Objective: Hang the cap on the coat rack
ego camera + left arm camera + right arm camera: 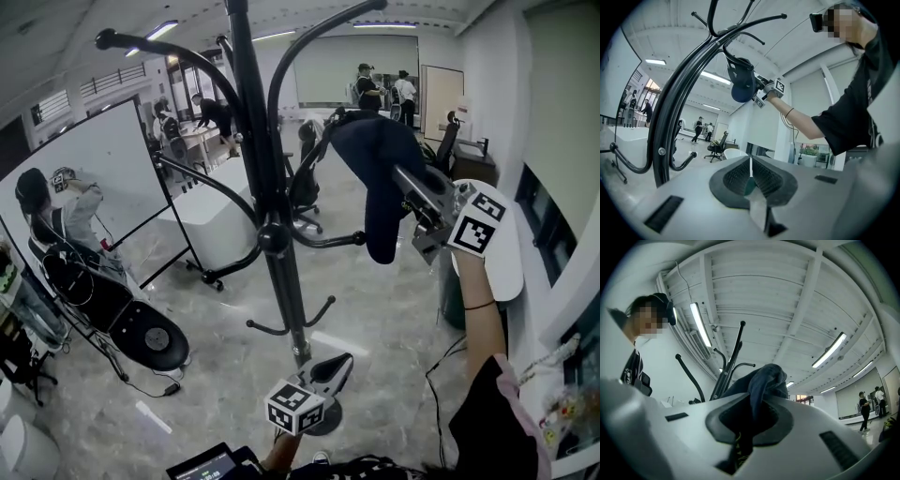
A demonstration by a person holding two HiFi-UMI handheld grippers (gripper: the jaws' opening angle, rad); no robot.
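Note:
The black coat rack (267, 187) stands in the middle of the head view, curved arms spreading from its pole. A dark navy cap (375, 183) hangs in the air to its right at arm height, with my right gripper (401, 183) shut on its rear edge. In the right gripper view the cap's cloth (764, 383) bunches between the jaws, the rack (729, 366) just behind. From below, the cap (742, 82) sits against a hook tip; I cannot tell whether it rests on it. My left gripper (339, 364) is low by the pole, shut (750, 177) and empty.
A whiteboard (94, 169) on wheels stands at the left, a seated person (56, 220) beside it. Office chairs (305, 187) and standing people (370, 84) fill the back. A white round table (511, 258) is at the right. The rack's base (328, 419) is by my feet.

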